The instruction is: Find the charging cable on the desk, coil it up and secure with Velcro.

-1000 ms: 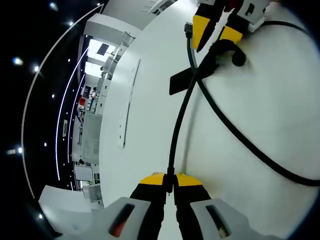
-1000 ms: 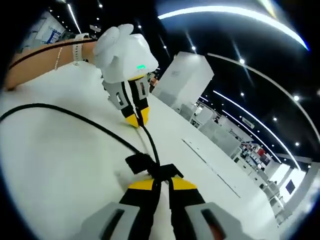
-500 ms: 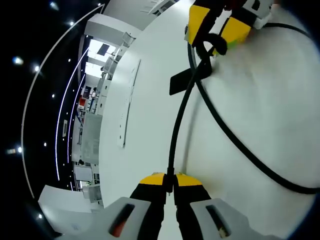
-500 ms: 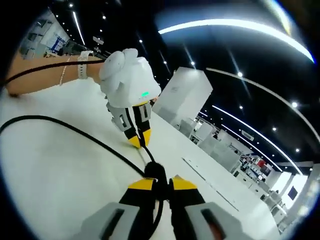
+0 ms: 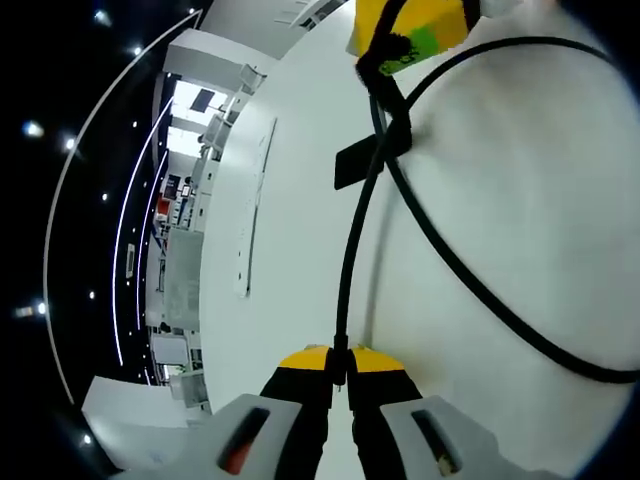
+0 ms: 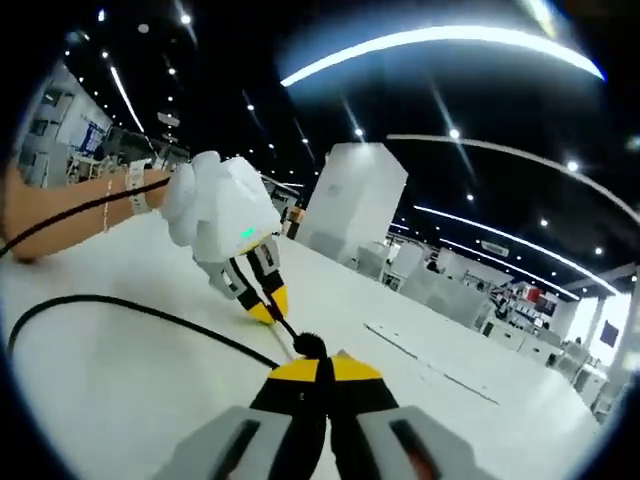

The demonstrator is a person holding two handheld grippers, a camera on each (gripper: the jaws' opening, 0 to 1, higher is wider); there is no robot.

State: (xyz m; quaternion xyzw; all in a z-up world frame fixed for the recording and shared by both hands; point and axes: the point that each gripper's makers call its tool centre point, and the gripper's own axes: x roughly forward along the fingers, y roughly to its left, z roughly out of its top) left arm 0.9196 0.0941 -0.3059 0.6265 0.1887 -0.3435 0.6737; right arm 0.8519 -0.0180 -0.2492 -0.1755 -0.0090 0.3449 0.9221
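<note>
Left gripper view: cable point(image 5: 350, 250) runs lengthwise from left gripper point(image 5: 340, 368) toward right gripper point(image 5: 405, 30).

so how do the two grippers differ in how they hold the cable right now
The left gripper pinches a thin, straight run of the cable; the right gripper is shut at the thicker bunch by the Velcro strap. The left touches the desk in the right view; the right looks lifted. Both are shut on one black cable.

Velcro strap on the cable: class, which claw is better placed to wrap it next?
Probably the right claw: it grips the cable right beside the strap, while the left claw pinches farther along.
</note>
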